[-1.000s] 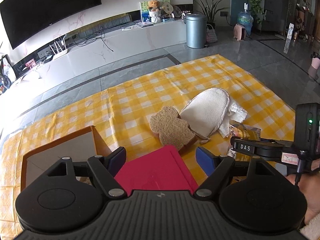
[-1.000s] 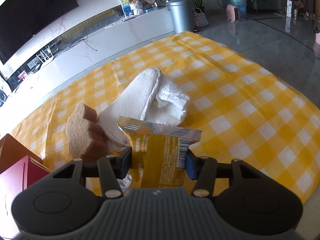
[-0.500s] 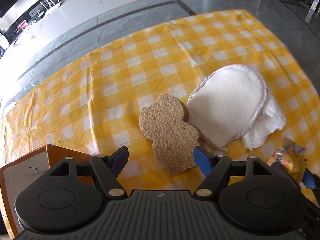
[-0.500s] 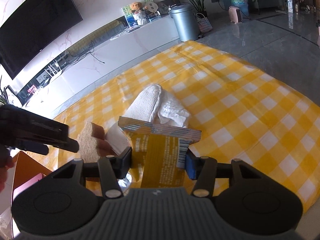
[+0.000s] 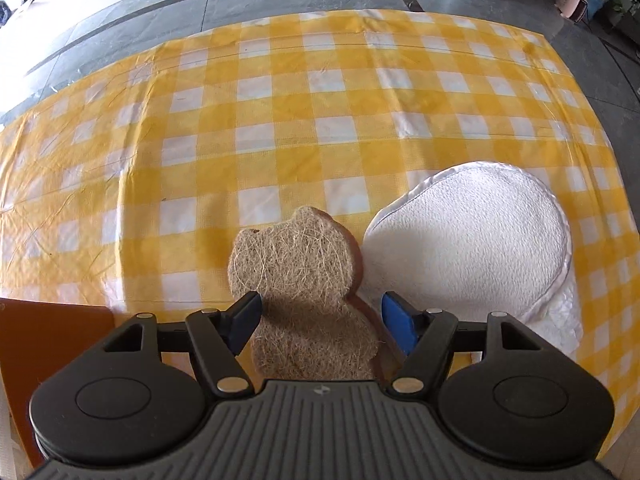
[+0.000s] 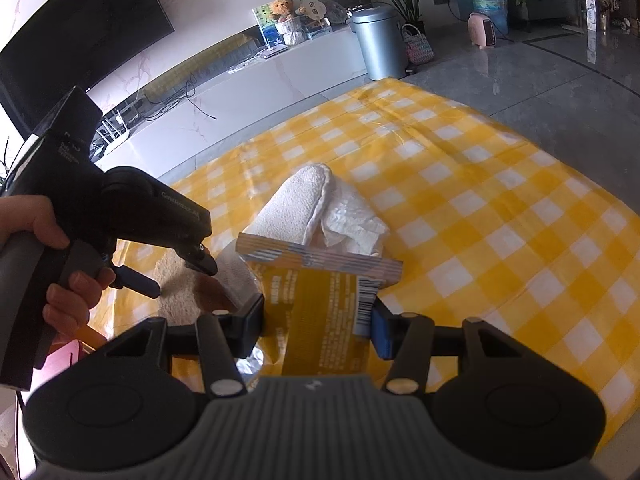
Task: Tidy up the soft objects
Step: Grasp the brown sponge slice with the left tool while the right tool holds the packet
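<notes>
Left tongs (image 5: 320, 314) are pointing steeply down over the brown sponge (image 5: 304, 280), which is lying flat on the yellow checked cloth (image 5: 280, 120). The 2 blue pads are standing spread, 1 on each side of the sponge's narrow middle; the left pad looks to be at its edge, the right pad is standing clear of it. The jaws have just been closing slightly, with the sponge between them, not yet pinched.

The sponge is shaped like a small bear, fibrous on top. Just right of it, touching its edge, a white mitt (image 5: 468, 248) is lying on crumpled white paper (image 5: 560, 320). An orange-brown box (image 5: 52, 344) is showing at the near left corner.

Right tongs (image 6: 318, 320) are pinching a yellow packet (image 6: 320, 304) by its 2 side edges, holding it upright above the cloth, barcode toward the right pad. From this view the left tongs and the hand (image 6: 60, 276) holding them are showing at the left, over the sponge. Beyond the packet the mitt and paper are lying mid-cloth. A grey bin (image 6: 380, 44) is standing on the floor at the far edge.
</notes>
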`<state>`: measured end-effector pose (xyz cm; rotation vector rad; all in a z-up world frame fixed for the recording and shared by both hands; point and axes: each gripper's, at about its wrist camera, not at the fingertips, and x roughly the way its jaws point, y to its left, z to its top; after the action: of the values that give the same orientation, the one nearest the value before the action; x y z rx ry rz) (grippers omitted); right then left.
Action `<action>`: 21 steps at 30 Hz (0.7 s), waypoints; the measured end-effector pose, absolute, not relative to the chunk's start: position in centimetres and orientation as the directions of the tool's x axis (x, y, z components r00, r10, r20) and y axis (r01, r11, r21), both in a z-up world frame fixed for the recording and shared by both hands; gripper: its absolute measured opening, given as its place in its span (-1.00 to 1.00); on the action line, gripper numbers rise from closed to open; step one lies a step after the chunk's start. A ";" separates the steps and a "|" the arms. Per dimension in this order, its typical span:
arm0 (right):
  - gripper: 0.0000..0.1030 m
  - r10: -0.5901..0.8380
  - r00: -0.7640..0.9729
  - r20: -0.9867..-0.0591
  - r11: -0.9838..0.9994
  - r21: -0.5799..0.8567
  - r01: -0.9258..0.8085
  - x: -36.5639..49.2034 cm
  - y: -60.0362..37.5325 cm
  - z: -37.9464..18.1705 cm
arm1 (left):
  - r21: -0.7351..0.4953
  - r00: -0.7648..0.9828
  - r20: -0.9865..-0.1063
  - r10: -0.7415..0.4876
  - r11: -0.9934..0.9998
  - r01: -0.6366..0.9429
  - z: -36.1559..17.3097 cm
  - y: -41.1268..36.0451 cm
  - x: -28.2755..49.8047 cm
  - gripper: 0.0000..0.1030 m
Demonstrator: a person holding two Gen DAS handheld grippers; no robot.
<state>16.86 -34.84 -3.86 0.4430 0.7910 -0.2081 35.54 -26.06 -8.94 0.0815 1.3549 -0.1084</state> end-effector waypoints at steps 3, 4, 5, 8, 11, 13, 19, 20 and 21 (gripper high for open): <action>0.04 -0.012 0.687 -0.727 0.896 0.298 0.330 16.8 -34.6 -3.8 | 0.024 0.228 -0.974 -0.009 0.990 0.142 -9.3 -26.2 35.8 0.66; 0.04 -0.006 0.689 -0.725 0.896 0.302 0.325 16.8 -34.6 -3.8 | 0.032 0.231 -0.973 -0.002 0.989 0.144 -9.4 -26.2 35.8 0.66; 0.04 0.001 0.693 -0.721 0.896 0.308 0.320 16.7 -34.5 -3.7 | 0.037 0.233 -0.972 0.003 0.989 0.142 -9.5 -26.2 35.9 0.66; 0.04 0.020 0.701 -0.712 0.894 0.328 0.307 16.7 -34.5 -3.6 | 0.051 0.228 -0.973 0.020 0.990 0.130 -9.8 -25.9 36.1 0.68; 0.04 0.038 0.707 -0.706 0.892 0.343 0.295 16.6 -34.5 -3.5 | 0.070 0.219 -0.975 0.046 0.992 0.102 -10.6 -25.5 36.5 0.70; 0.04 0.041 0.708 -0.705 0.892 0.344 0.292 16.6 -34.5 -3.5 | 0.038 0.198 -0.980 0.022 0.996 0.080 -11.0 -25.0 36.7 0.49; 0.04 0.027 0.707 -0.707 0.886 0.344 0.311 16.6 -35.0 -3.6 | -0.015 0.220 -0.975 -0.027 0.998 0.055 -10.5 -23.9 35.9 -0.23; 0.04 0.023 0.707 -0.707 0.885 0.343 0.314 16.6 -35.1 -3.6 | -0.020 0.226 -0.973 -0.033 0.998 0.060 -10.3 -23.9 35.7 -0.23; 0.04 0.017 0.708 -0.707 0.886 0.339 0.317 16.6 -35.2 -3.5 | -0.025 0.233 -0.972 -0.040 0.998 0.065 -9.9 -23.8 35.5 -0.24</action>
<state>16.60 -35.18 -3.54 0.4638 0.7731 -0.1737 35.47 -23.78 -9.91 0.0223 1.3336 -0.0723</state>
